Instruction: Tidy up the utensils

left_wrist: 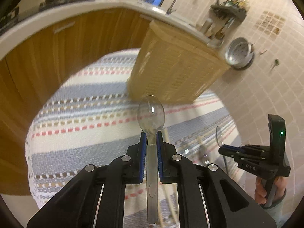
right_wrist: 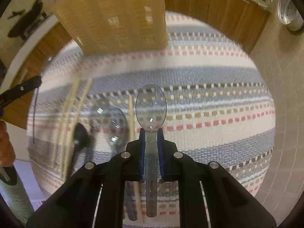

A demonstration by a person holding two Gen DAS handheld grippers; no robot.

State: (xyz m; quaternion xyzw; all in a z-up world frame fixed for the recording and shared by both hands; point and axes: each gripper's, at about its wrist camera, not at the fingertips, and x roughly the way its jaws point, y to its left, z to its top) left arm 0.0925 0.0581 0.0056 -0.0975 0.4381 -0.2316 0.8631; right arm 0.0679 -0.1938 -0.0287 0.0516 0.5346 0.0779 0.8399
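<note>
Both tongs, left [left_wrist: 151,135] and right [right_wrist: 152,133], are each clenched on a clear spoon [left_wrist: 151,112], handle running back between the fingers, bowl aimed at the wooden box [left_wrist: 176,64] up-frame.

Each gripper carries a spoon lengthwise between its fingers, bowl pointing away: one spoon [left_wrist: 151,114] in the left gripper [left_wrist: 151,134], another spoon [right_wrist: 151,108] in the right gripper [right_wrist: 151,132]. Both hang above the woven mat [right_wrist: 209,98]. At the mat's far edge stands the wooden box [right_wrist: 117,15]. On the mat, left of the right gripper, lie loose utensils — chopsticks [right_wrist: 66,125], a dark spoon [right_wrist: 79,136] and a clear spoon [right_wrist: 112,125], close together. Beyond the box runs the cabinet front [left_wrist: 57,43] under a counter [left_wrist: 76,7].
</note>
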